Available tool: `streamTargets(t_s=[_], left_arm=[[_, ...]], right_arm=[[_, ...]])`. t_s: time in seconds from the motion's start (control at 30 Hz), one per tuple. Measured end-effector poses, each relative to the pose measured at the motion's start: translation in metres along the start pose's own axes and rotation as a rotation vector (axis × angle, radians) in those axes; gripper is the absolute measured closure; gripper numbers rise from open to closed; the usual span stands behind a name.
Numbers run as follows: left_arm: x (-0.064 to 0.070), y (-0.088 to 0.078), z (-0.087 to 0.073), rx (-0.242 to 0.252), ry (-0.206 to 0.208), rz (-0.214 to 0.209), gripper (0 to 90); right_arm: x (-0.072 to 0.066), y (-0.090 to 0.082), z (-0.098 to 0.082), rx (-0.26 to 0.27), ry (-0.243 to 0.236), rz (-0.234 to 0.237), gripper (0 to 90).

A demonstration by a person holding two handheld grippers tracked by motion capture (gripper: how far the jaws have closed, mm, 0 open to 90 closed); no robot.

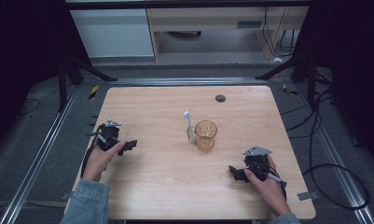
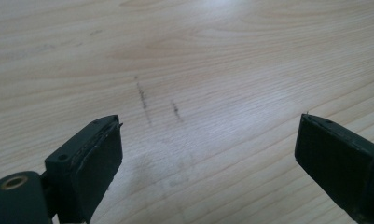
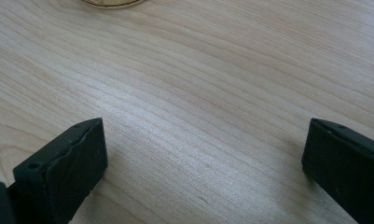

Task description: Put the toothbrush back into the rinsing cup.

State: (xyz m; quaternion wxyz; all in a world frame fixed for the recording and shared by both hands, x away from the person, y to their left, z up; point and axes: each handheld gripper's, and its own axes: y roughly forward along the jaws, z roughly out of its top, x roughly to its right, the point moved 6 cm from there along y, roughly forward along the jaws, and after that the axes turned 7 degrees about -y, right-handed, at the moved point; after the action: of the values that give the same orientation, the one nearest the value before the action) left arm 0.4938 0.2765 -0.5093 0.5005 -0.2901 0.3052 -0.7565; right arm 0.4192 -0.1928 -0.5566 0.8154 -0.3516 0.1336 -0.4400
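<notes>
My left gripper point(image 1: 128, 145) rests low over the left part of the table point(image 1: 156, 172), its jaws spread wide with nothing between them. In the left gripper view the same gripper point(image 2: 208, 154) looks along bare wood, where a few short dark scuff marks point(image 2: 142, 95) lie just ahead of the jaws.

My right gripper point(image 1: 235, 172) sits near the front right of the table, jaws likewise wide apart and empty, pointing inward toward the middle. In the right gripper view that gripper point(image 3: 205, 163) frames pale wood grain, and the amber base of the cup point(image 3: 112, 3) just cuts in at the top edge.

The cup point(image 1: 206, 135), a clear amber glass, stands upright near the table's centre, well apart from both grippers and nearer to my right one. A toothbrush point(image 1: 190, 125) with a white head leans against the cup's left side, head upward. Farther back, a dark round grommet point(image 1: 220, 98) is set in the tabletop.
</notes>
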Motion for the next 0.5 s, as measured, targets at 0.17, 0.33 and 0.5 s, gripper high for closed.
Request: streamTargets(t_s=[0.17, 0.33, 0.5], left_arm=[[-0.012, 0.008, -0.008, -0.027, -0.005, 0.037, 7.1], [-0.02, 0.012, -0.009, 0.008, -0.026, 0.055, 6.5], [-0.022, 0.016, -0.008, 0.031, -0.023, 0.063, 6.5]], right_arm=[[0.0, 0.0, 0.0, 0.0, 0.0, 0.0, 0.3], [0.0, 0.0, 0.0, 0.001, 0.001, 0.001, 0.3], [0.0, 0.0, 0.0, 0.0, 0.0, 0.0, 0.3]])
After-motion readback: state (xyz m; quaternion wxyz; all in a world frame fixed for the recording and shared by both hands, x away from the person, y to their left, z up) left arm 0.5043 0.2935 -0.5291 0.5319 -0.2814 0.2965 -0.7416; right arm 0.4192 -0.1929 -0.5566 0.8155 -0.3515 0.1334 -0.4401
